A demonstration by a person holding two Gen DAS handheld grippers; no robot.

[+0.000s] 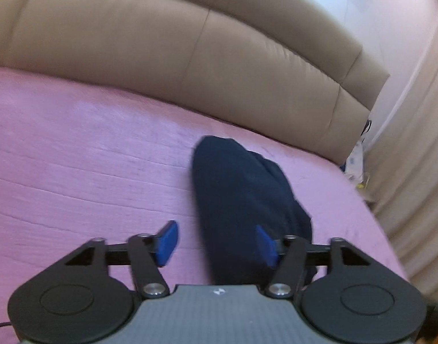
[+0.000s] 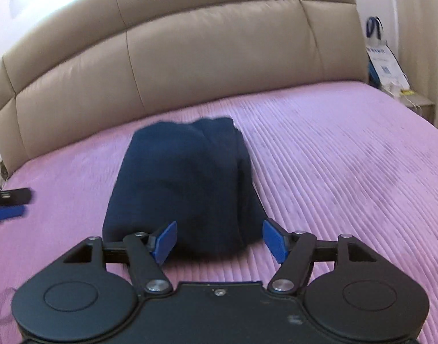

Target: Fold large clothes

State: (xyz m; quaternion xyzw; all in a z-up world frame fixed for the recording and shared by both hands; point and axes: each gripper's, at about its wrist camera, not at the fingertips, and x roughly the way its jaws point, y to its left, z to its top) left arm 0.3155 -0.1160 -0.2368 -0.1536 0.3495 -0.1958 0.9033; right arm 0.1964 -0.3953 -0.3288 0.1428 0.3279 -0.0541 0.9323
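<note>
lying folded into a compact bundle on a pink bedspread (image 1: 75,149), a dark navy garment (image 1: 241,200) is seen from the left wrist camera, where the left gripper (image 1: 217,243) hangs above the bed with its jaws spread wide and nothing between the pads; the bundle's near end runs behind the right-hand blue pad without being pinched. a tan padded headboard (image 1: 132,43) curves across the back, and at the right edge a small clutter of pale items beside the bed is too blurred to identify. from the right wrist camera the garment (image 2: 184,177) sits near the middle of the bedspread (image 2: 348,172), short of the headboard (image 2: 219,57), and the right gripper (image 2: 220,240) is poised over its near edge with jaws likewise wide apart and empty, the cloth showing in the gap below them but untouched. the tip of the left gripper (image 2: 6,212) pokes in at the left edge, just beside the bundle. the fold looks finished or nearly so, with both tools apparently clear of the cloth; the next move probably calls for a final tidy of the looser right-hand layers, or for setting this piece aside. motion blur softens the fabric's folds, so its type and layer count cannot be made out, and a white bag (image 2: 382,60) by the bed carries unreadable print.
</note>
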